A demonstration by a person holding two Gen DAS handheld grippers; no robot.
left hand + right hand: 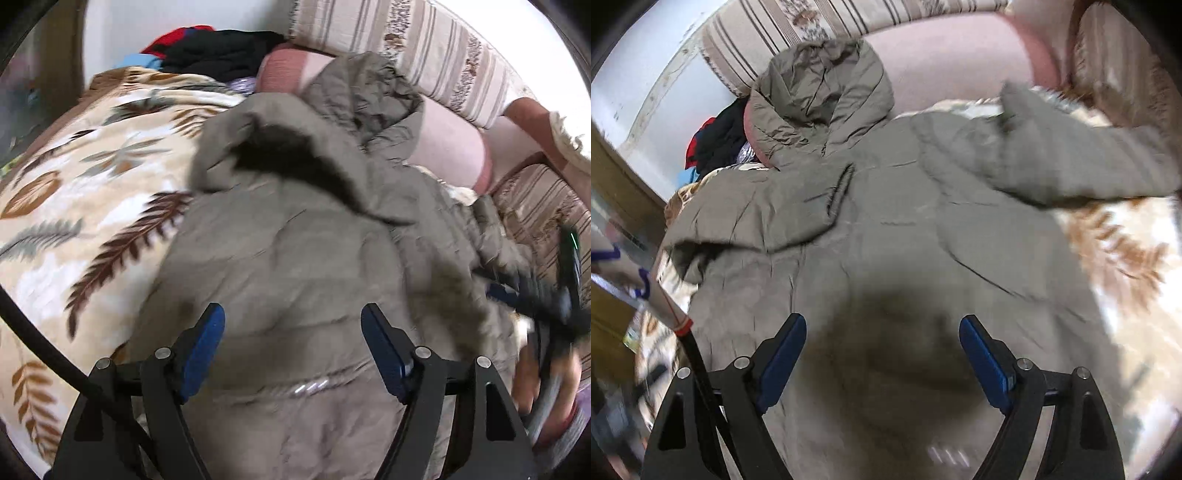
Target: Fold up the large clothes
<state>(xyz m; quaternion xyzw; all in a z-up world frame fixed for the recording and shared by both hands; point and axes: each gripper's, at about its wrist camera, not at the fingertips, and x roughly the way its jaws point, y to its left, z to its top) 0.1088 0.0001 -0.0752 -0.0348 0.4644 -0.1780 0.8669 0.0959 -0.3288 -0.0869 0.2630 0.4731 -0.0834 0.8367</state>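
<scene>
Nearest the lens in the left wrist view, the left tool stands released, its two blue pads spread wide and gripping nothing, with the quilted body of the olive-grey hooded jacket filling the gap between them. The jacket lies spread on a leaf-patterned blanket that covers the bed, its hood pushed up against a pink bolster cushion in the upper right of the frame. Bare blanket runs along the whole left side of the frame, giving free room beside the jacket's left edge. At the right edge of this view the right tool shows blurred over the jacket's far side, a hand below it. In the right wrist view that tool is likewise released, blue pads apart over the jacket's lower body, where a dark shadow falls. One sleeve stretches toward the upper right of the frame, blurred, with blanket bare below it on the right. A striped, flowered sofa back borders the top of the frame, and a heap of black, red and blue clothes sits at the left beside the hood. A short row of pale marks shows on the jacket near the bottom of both views, too smeared to read.
</scene>
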